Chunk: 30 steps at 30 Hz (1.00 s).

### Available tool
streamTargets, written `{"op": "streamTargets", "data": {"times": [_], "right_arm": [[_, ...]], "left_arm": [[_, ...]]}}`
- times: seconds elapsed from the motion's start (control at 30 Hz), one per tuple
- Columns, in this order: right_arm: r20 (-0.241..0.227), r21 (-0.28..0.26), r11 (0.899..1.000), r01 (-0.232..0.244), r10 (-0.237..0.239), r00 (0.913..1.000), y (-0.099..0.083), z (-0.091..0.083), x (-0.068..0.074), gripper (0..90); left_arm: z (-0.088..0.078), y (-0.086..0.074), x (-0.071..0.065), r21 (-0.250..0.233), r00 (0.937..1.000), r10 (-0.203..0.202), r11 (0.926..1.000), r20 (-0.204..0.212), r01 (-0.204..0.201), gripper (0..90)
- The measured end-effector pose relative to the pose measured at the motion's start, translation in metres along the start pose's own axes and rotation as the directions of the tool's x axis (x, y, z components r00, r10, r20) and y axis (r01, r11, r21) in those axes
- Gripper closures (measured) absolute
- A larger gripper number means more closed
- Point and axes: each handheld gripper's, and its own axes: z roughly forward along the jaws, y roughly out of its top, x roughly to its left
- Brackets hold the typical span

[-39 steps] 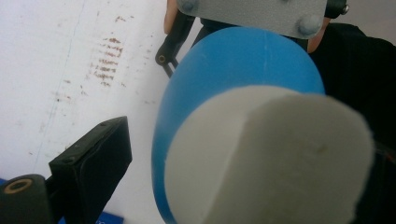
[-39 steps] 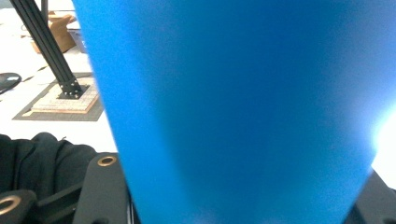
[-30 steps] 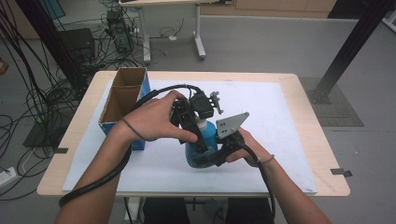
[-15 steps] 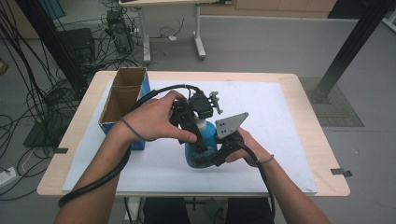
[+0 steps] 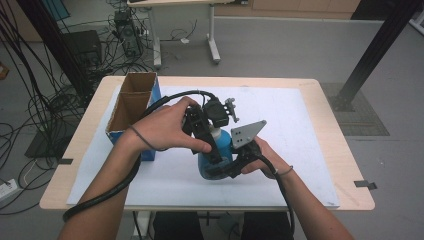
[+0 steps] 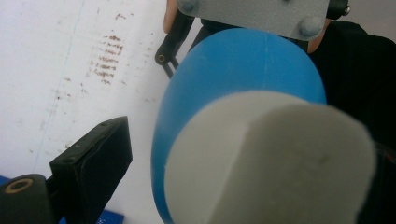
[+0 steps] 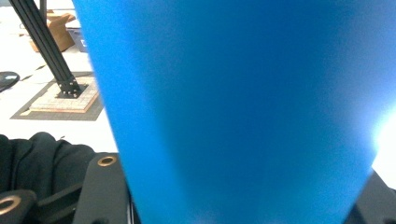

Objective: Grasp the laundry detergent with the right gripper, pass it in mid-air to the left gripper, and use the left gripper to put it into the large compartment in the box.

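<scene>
Smooth blue plastic bottle (image 5: 218, 150), cardboard box (image 5: 131, 102)

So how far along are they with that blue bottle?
Done: the blue bottle stands upright on the white sheet, with the right gripper clamped round its body. In hand: the left gripper is at the bottle's white cap, one jaw beside it. Left: the cap is still on, and the cardboard box stands open and apparently empty.

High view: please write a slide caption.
Two handheld grippers work on a blue plastic bottle beside an open cardboard box.
</scene>
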Motion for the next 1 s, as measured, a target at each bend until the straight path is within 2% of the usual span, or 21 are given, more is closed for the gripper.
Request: {"op": "streamTargets", "data": {"times": [0.57,0.83,1.0], "right_arm": [[-0.003,-0.007,1.0,0.008,-0.008,1.0,0.0022,0.0005,0.0011,41.4],[-0.003,-0.006,1.0,0.007,-0.007,1.0,0.0028,0.0007,0.0017,41.4],[-0.004,-0.004,1.0,0.006,-0.006,1.0,0.003,0.0011,0.002,41.4]], "left_arm": [[0.0044,0.002,0.0009,0.021,1.0,-0.007,0.9998,0.005,0.007,11.6],[0.0058,0.0017,0.0009,0.032,0.9999,-0.005,0.9995,0.014,0.004,18.6],[0.0033,0.0015,0.0013,0.025,0.9999,-0.002,0.9997,0.017,0.002,25.9]]}}
